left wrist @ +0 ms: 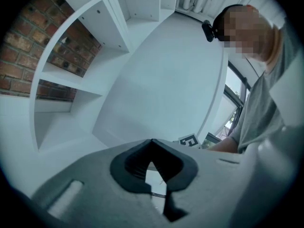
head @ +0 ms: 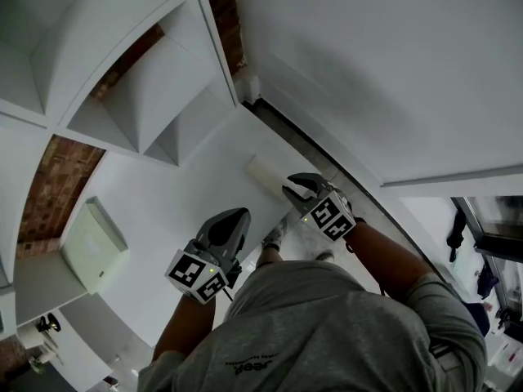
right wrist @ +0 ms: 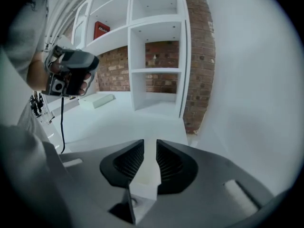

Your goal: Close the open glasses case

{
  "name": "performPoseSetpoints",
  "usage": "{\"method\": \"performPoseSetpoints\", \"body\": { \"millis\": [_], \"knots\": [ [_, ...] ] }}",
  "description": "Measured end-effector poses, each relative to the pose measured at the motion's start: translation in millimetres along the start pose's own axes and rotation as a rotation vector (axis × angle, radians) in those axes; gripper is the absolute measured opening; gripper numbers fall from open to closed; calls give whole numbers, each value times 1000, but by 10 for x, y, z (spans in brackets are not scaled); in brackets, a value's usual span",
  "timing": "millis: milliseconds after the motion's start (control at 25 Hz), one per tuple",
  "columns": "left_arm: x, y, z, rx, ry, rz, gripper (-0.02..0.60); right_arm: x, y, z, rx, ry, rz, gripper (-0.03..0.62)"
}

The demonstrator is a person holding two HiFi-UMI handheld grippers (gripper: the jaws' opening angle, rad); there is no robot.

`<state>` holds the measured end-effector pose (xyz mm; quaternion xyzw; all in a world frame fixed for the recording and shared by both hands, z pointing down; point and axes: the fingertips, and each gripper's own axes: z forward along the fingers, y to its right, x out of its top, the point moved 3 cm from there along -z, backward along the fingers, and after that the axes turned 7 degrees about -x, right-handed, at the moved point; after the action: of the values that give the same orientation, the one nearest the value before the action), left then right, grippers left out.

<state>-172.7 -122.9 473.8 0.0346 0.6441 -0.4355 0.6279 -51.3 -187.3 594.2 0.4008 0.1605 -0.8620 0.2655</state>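
The glasses case (head: 265, 172) is a white rounded case lying on the white table (head: 188, 178), and it looks closed. My right gripper (head: 291, 189) hovers just behind the case's near end, pointing down at it. In the right gripper view its jaws stand a narrow gap apart, and a cream-white surface (right wrist: 148, 167) shows through the gap, probably the case below. My left gripper (head: 231, 219) is held to the left of the case and nearer to me, apart from it. Its fingertips (left wrist: 152, 142) meet with nothing between them.
A pale green box (head: 92, 246) lies on the table at the left; it is also in the right gripper view (right wrist: 97, 100). White shelf compartments (head: 147, 96) backed by brick stand at the far side. A window sill (head: 327, 158) runs along the table's right edge.
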Motion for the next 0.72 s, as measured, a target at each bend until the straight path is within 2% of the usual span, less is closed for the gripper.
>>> {"method": "performPoseSetpoints", "body": {
  "millis": [160,400,720],
  "knots": [
    [76,207,185,-46,-13,27,-3,103,221,-442,-58,89,104,9],
    [169,718,640,-156,-48,84,-3,67,655,-1349,-193,189,232,9],
    [204,1708,1454,-365,-110,192,-5,-362,1073,-2881,-427,224,317,9]
  ]
}}
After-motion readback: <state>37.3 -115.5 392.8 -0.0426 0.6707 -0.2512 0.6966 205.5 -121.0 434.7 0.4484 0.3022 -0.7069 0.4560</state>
